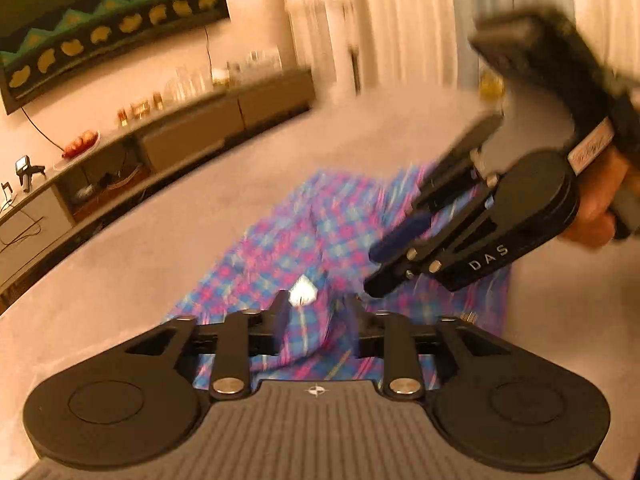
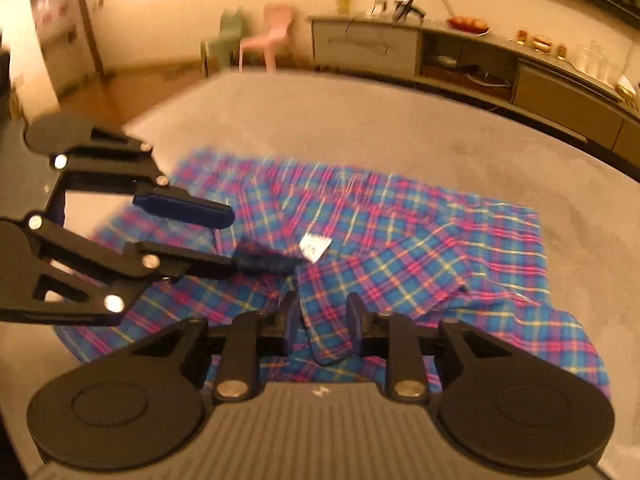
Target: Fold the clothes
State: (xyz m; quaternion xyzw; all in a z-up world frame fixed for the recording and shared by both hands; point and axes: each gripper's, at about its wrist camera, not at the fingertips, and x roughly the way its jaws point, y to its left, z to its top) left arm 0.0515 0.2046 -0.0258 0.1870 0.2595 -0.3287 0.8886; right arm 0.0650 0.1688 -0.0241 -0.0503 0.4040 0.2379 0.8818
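A blue and pink plaid shirt [image 2: 400, 232] lies spread on a grey table [image 2: 360, 120], its white neck label [image 2: 316, 246] facing up. It also shows in the left wrist view [image 1: 320, 236], label [image 1: 303, 290] near my fingers. My left gripper [image 1: 318, 312] is open, its jaws either side of the fabric by the collar; it appears in the right wrist view [image 2: 264, 238], open. My right gripper [image 2: 322, 312] is open with a plaid collar flap between its jaws. In the left wrist view the right gripper [image 1: 374, 270] hovers over the shirt, open.
A long low grey sideboard [image 2: 480, 60] with bottles, glasses and a fruit plate runs along the wall behind the table. A dark framed picture [image 1: 100, 28] hangs above it. A pink chair [image 2: 272, 36] and a green chair [image 2: 226, 36] stand beyond the table's far edge. Curtains [image 1: 400, 20] hang at the back.
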